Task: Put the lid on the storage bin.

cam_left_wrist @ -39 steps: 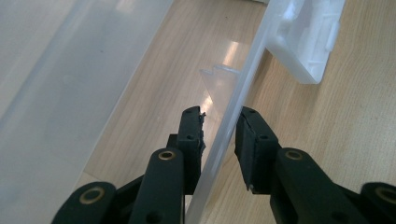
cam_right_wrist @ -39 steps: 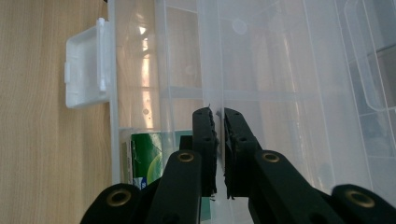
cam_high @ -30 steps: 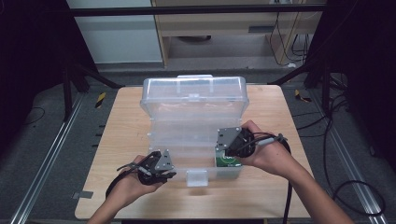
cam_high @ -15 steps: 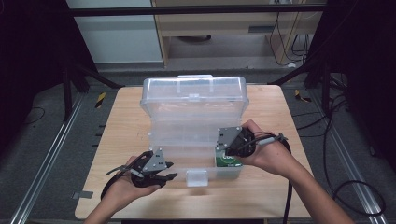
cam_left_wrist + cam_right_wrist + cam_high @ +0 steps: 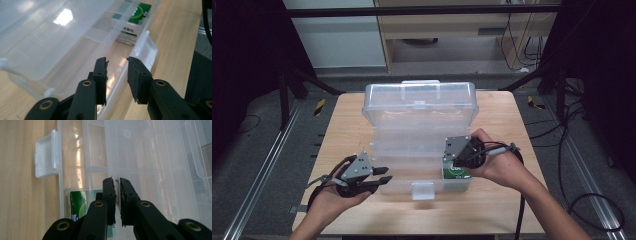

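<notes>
Grippers [image 5: 384, 174] [image 5: 447, 161] beside clear organizer box [image 5: 419, 107]

You've got a light wooden table [image 5: 337, 145] in front of you, bare board showing at nine o'clock, three o'clock and along the near edge. Sitting directly on it, dead centre, is a clear plastic organizer box [image 5: 419, 145], its lid standing up at twelve o'clock. Its white latch tab [image 5: 422, 190] points to six o'clock, touching the wood. The box's base lies flat on the board.
</notes>
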The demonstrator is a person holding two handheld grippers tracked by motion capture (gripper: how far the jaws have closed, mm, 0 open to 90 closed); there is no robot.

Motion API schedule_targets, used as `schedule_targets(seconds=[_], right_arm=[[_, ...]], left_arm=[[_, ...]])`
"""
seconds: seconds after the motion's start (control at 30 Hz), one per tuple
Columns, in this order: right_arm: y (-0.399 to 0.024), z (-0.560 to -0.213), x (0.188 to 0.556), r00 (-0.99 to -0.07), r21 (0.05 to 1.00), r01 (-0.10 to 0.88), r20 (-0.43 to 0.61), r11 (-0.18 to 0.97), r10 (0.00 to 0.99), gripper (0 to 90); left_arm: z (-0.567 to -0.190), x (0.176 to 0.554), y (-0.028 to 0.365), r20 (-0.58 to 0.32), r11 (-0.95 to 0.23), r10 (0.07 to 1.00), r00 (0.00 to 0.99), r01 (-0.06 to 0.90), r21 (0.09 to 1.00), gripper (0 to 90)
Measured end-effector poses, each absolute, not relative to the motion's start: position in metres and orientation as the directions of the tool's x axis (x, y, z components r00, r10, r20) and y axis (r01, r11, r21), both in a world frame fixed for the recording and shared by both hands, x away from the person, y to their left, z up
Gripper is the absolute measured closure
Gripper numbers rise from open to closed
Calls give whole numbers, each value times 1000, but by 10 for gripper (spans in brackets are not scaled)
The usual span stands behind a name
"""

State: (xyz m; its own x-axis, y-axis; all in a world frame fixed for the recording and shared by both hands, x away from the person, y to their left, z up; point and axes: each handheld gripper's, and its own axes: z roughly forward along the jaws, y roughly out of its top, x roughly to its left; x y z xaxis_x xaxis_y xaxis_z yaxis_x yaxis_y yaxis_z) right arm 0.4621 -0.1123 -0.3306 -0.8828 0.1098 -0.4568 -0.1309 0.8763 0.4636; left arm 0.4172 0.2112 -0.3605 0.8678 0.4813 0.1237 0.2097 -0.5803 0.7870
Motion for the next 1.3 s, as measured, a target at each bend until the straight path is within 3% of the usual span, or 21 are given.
schedule_targets(seconds=[0.43,0.87,1.3], right_arm=[[-113,-331,461,-883,470,-126,-454,874,116,840],[-114,-333,460,-885,472,-126,-452,872,116,840],[-113,-335,457,-886,467,-126,-450,875,112,840]], left_arm=[[-331,439,240,79,-475,585,807,262,840,874],[-311,475,249,-12,-341,686,728,335,878,899],[-311,483,253,-42,-310,706,707,362,879,900]])
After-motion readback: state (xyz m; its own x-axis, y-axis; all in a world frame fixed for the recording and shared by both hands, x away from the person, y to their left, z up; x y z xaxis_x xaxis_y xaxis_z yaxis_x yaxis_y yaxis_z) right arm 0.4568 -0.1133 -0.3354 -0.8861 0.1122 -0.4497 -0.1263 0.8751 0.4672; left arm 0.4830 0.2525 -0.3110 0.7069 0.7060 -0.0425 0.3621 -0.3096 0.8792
